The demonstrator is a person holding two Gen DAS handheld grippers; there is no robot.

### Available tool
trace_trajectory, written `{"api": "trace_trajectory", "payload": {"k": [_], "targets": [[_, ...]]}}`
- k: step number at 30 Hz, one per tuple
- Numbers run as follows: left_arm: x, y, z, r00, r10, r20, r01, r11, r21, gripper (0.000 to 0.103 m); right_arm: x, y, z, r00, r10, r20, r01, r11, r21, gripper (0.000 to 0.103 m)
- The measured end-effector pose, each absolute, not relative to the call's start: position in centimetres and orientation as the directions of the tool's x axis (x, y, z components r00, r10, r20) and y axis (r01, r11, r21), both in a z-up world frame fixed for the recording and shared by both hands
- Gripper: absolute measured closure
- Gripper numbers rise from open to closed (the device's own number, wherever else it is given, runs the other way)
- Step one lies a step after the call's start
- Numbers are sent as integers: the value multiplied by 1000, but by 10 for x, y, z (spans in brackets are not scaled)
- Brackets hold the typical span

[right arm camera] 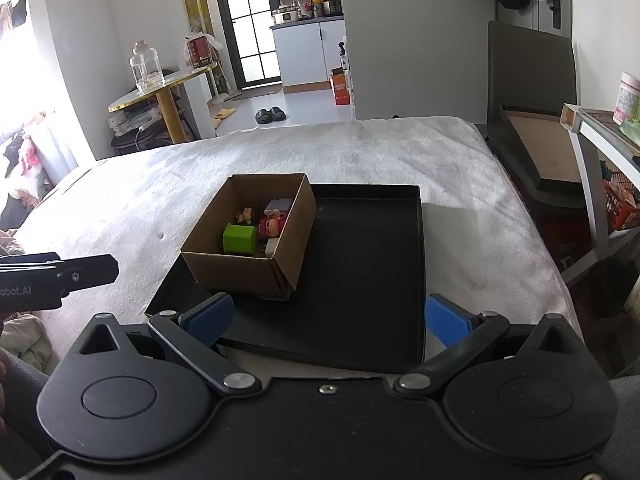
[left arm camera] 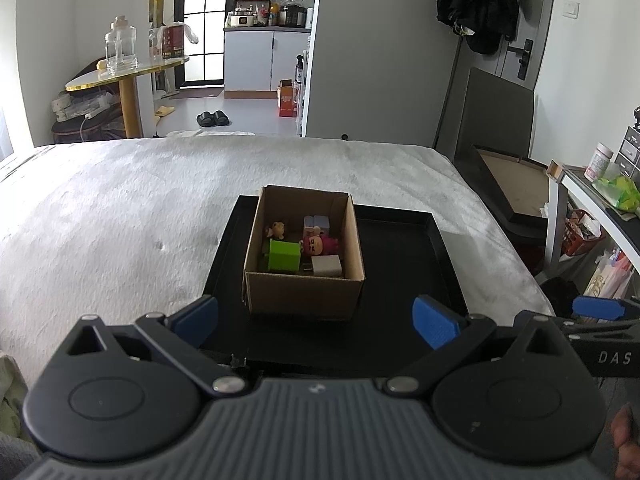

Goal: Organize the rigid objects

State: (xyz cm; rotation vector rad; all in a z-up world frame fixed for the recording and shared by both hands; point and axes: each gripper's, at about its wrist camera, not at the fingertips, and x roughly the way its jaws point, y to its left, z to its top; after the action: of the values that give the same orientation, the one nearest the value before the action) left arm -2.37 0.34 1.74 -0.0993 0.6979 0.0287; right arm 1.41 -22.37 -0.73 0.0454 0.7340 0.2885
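The open brown cardboard box stands on the shallow black rectangular tray, toward the tray's far-left corner; the tray lies on the white fleece-covered bed, giving the box a firm, level base. Inside the box, gathered together: a green plastic cube, a pink toy figure, a small tan figurine, a white block and a pale lilac block; sorting therefore appears largely complete. The left gripper hangs at the tray's near edge, fingers spread wide, holding nothing; the right gripper likewise, wide apart and empty.
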Motion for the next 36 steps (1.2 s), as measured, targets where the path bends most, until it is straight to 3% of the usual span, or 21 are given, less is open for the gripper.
{"api": "trace_trajectory", "payload": {"k": [36], "targets": [[-24, 8, 14, 760, -1, -650, -72, 994, -86, 0, 14, -221, -5, 706, 278, -651, -250, 958, 138, 0]]}}
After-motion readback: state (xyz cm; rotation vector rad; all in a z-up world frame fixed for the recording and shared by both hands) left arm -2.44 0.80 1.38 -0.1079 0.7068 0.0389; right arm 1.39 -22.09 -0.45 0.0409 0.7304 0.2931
